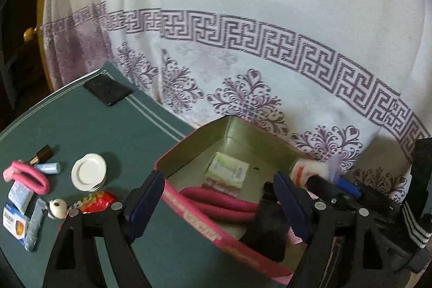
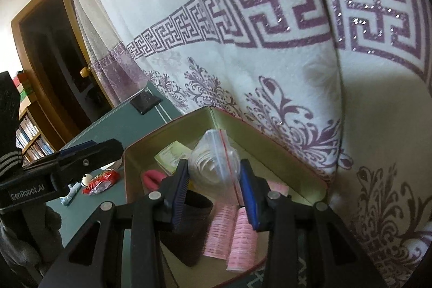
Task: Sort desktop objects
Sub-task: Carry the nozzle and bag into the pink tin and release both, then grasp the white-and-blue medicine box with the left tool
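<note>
Blue-padded fingers of the right claw [image 2: 213, 188] fill the lower middle of the right wrist view, set narrow and pressing from both sides on a clear zip bag [image 2: 216, 166] with a red seal strip; the bag stands upright between the pads, its long axis running up the frame, its top toward the far corner of the box. Below it, the open tin box [image 2: 270, 142], pink outside and pale gold inside, holds pink hair rollers [image 2: 232, 234], a dark cloth item [image 2: 189, 228], a pink looped band [image 2: 152, 178] and a pale green packet [image 2: 172, 154]. In the left wrist view the left claw [image 1: 218, 196] stands wide, its two pads well apart with nothing held between them, straddling the near left wall of the same box [image 1: 189, 209]; its jaws hang above the rim rather than on it. To the lower left of that view, on the green worktop [image 1: 108, 126], lie a white lid [image 1: 88, 171], a red snack wrapper [image 1: 97, 201], a lipstick [image 1: 41, 153], a pale blue tube [image 1: 48, 168], a pink curved band [image 1: 29, 176] and small blue-and-white boxes [image 1: 16, 209]. A dark flat square [image 1: 108, 91] rests near the worktop's far edge, before the white curtain [image 1: 243, 31] with purple key pattern.
</note>
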`<action>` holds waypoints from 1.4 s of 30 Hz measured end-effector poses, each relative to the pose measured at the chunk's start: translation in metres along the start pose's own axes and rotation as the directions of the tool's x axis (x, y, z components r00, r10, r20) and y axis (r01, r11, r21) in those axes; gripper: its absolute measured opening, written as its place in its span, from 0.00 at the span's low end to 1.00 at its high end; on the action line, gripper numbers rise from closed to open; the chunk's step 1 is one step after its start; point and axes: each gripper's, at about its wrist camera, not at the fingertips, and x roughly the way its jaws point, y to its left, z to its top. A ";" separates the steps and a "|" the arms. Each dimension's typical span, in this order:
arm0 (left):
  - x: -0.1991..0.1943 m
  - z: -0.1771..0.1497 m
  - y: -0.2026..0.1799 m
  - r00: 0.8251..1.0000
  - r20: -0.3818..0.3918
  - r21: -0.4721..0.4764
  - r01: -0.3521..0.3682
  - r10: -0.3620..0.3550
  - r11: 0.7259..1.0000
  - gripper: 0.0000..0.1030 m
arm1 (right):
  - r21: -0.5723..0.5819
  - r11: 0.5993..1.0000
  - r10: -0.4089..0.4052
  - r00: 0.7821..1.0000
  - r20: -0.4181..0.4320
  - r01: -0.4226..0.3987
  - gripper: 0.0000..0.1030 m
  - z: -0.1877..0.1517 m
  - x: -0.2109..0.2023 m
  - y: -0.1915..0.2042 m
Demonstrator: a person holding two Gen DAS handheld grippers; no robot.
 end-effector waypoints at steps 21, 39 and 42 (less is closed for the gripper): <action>-0.030 -0.049 0.087 0.991 -0.050 -0.183 -0.130 0.123 0.974 0.82 | -0.016 0.999 0.050 0.999 0.012 -0.050 0.65 -0.007 -0.008 0.039; -0.082 -0.109 0.206 0.946 -0.103 -0.368 -0.322 0.306 0.872 0.82 | -0.123 0.976 0.166 0.981 -0.099 -0.177 0.69 -0.032 0.021 0.120; -0.091 -0.123 0.230 0.933 -0.120 -0.406 -0.358 0.339 0.841 0.82 | -0.136 0.970 0.183 0.975 -0.126 -0.200 0.71 -0.036 0.028 0.133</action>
